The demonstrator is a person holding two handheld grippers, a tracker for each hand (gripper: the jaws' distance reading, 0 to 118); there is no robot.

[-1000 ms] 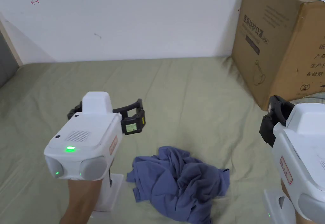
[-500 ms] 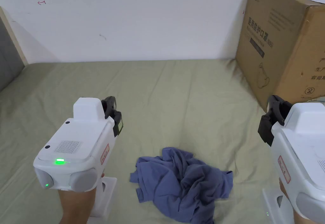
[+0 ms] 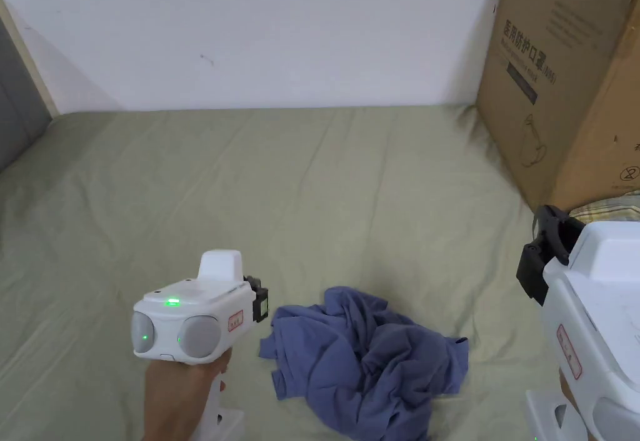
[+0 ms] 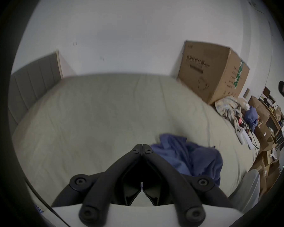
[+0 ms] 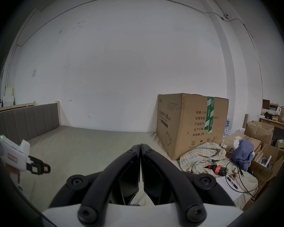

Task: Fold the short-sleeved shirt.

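Observation:
A crumpled blue short-sleeved shirt [image 3: 365, 361] lies in a heap on the green bed sheet [image 3: 250, 198], near the front. My left gripper [image 3: 260, 302] hovers low just left of the shirt's left edge, held by a hand. In the left gripper view its jaws [image 4: 142, 146] meet tip to tip, shut with nothing between them, and the shirt [image 4: 187, 158] lies right beside the tips. My right gripper [image 3: 542, 254] is held off to the right, apart from the shirt. In the right gripper view its jaws [image 5: 140, 146] are shut and hold nothing, and the left gripper [image 5: 39, 165] shows at far left.
A large cardboard box [image 3: 562, 73] stands on the bed at the back right against the white wall. A plaid cloth [image 5: 202, 156] lies at its foot. A grey headboard [image 3: 15, 104] borders the left side. Boxes and clutter [image 5: 261, 140] lie beyond the bed's right edge.
The left gripper's jaws, apart a second ago, have shut, and it has dropped down and toward the shirt's left edge. The right gripper has stayed in place. The head camera has tilted slightly.

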